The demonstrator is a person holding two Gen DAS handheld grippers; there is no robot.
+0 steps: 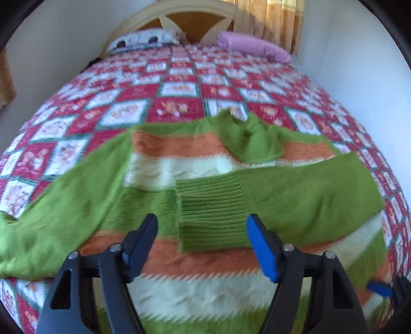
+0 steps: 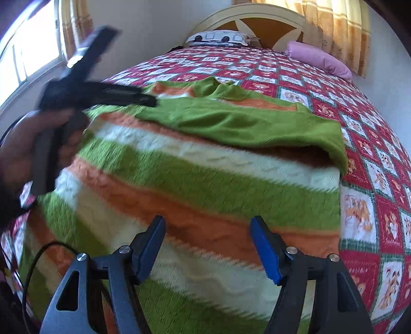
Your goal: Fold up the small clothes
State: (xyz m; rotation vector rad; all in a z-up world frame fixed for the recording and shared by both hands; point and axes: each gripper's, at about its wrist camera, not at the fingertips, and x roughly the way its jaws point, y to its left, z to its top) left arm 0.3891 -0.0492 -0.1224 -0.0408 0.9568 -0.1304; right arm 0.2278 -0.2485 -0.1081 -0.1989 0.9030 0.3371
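Sweater (image 1: 205, 259), one, striped green, orange and cream, lies flat on the bed's patchwork quilt (image 1: 179, 87); we see its long axis running from the hem near us to the collar (image 1: 246, 133) pointing at the headboard (image 1: 190, 18). Right sleeve (image 1: 295, 195) is folded across the chest, ribbed cuff (image 1: 213, 215) pointing left; left sleeve (image 1: 51, 213) stretches out sideways. Two pillows: one patterned (image 1: 143, 39), one pink (image 1: 254, 47). Left gripper (image 1: 203, 242) and right gripper (image 2: 208, 244) both hover over the sweater, fingers spread, pinching nothing.
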